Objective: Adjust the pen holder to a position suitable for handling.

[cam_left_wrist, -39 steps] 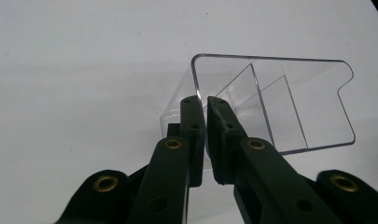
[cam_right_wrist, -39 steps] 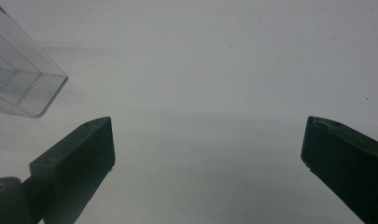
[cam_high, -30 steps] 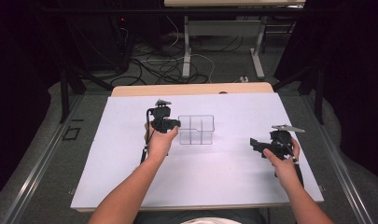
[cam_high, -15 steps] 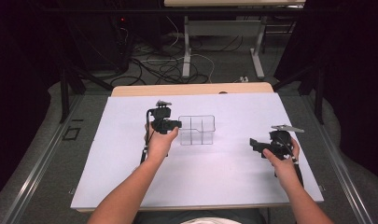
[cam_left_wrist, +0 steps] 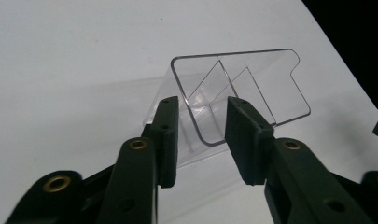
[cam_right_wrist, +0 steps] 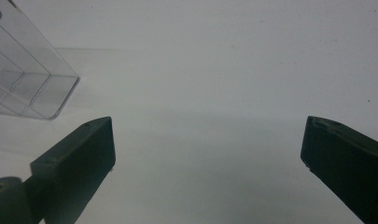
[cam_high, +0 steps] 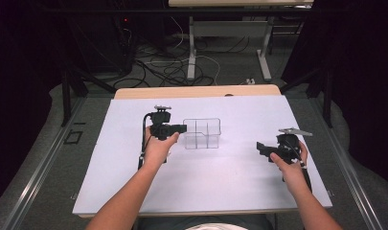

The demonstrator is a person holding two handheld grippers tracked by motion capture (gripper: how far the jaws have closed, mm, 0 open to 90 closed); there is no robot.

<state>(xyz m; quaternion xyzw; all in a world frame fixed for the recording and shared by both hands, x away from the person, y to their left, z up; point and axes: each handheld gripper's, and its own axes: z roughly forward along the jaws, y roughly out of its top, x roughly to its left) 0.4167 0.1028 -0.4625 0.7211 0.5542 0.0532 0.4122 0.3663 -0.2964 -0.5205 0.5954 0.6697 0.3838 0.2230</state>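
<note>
Clear divided bin (cam_high: pixel 201 133) mid-table on white sheet (cam_high: pixel 201 187), upright, empty. Left gripper (cam_high: pixel 175 128) at bin's left wall; jaws partly apart, straddling the near rim (cam_left_wrist: pixel 200 116), pads not visibly pressing it. Right gripper (cam_high: pixel 262 148) well right of bin, jaws wide apart over bare sheet, holding nothing; bin corner (cam_right_wrist: pixel 32 88) at upper left there.

The divided box (cam_high: pixel 201 133) is clear, glossy plastic, smooth-walled, with bright glints along its rim. The desk (cam_high: pixel 220 177) top is matt white and smooth, edged at the far side in pale wood. The left gripper (cam_left_wrist: pixel 198 135) is matt black plastic with brass-coloured rivets.
</note>
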